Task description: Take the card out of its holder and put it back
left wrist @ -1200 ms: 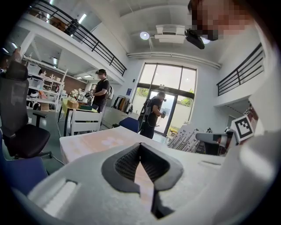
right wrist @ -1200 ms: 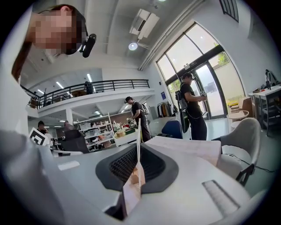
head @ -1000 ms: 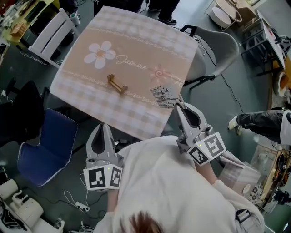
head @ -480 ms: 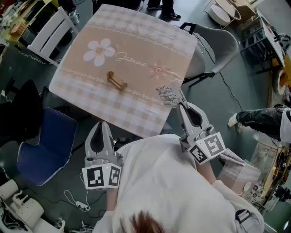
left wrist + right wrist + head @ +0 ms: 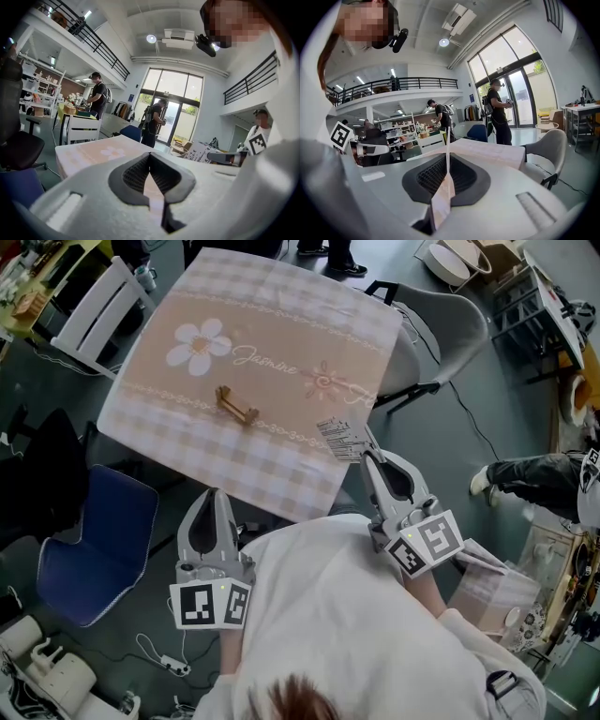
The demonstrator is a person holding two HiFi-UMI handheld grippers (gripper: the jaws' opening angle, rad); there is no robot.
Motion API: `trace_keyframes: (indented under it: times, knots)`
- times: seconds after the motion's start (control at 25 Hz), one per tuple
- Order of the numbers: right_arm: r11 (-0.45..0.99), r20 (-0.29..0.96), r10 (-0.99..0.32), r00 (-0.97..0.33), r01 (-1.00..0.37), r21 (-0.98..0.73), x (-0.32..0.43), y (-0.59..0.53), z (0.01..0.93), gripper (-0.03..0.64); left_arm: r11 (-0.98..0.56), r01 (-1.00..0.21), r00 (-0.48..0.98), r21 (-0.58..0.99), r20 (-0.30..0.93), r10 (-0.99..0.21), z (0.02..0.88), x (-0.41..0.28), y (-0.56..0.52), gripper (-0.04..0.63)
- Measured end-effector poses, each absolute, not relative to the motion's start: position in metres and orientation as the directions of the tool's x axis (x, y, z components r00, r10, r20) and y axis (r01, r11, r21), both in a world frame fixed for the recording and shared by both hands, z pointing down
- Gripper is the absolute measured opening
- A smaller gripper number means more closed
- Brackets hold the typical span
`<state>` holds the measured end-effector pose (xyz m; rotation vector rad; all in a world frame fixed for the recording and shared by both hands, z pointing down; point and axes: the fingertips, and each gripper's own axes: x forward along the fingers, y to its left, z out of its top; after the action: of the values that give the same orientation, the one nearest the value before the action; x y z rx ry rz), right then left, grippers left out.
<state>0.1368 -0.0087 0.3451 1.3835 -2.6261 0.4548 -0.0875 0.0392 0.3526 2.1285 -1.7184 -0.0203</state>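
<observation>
Card [image 5: 343, 439] out of its holder [image 5: 236, 406]; return step in hand.

Head view: right gripper [image 5: 368, 458] clamped on the card's near edge, card over the near right corner of the table [image 5: 272, 324]. Holder stands empty near the middle of the cloth, well apart from the card. Left gripper [image 5: 214, 495] is short of the table's near edge, touching nothing.

Left gripper view: jaw tips together, nothing between them; table [image 5: 93, 152] ahead. Holder not made out.

Right gripper view: card [image 5: 443, 197] seen edge-on, upright, pinched between the pads.

Judgement: next move needs the card carried to the holder, its lower edge lined up with the slot, then lowered in. The light holder may slide; the left gripper could steady it.

Count: one card, one holder, two grippers, one table.
</observation>
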Motion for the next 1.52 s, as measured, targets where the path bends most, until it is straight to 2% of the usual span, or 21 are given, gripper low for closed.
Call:
trace_keyframes:
  times: [0.92,1.32,1.52]
  knots:
    - [0.533,0.279,-0.776,-0.566,-0.824,-0.190,0.129,-0.008,0.350,0.015,-0.193,-0.930,0.279,0.313,0.260,-0.924,0.360,-0.086,0.035,0.003]
    - [0.521,0.278,-0.786,-0.553,-0.833,-0.183,0.129,-0.011,0.350,0.015,-0.218,-0.914,0.307,0.343,0.233,-0.923,0.360,-0.086,0.028,0.003]
    - [0.518,0.304,-0.776,-0.553,-0.833,-0.194,0.127,-0.008,0.356,0.015,-0.188,-0.917,0.293,0.353,0.271,-0.917,0.368,-0.090,0.033,0.003]
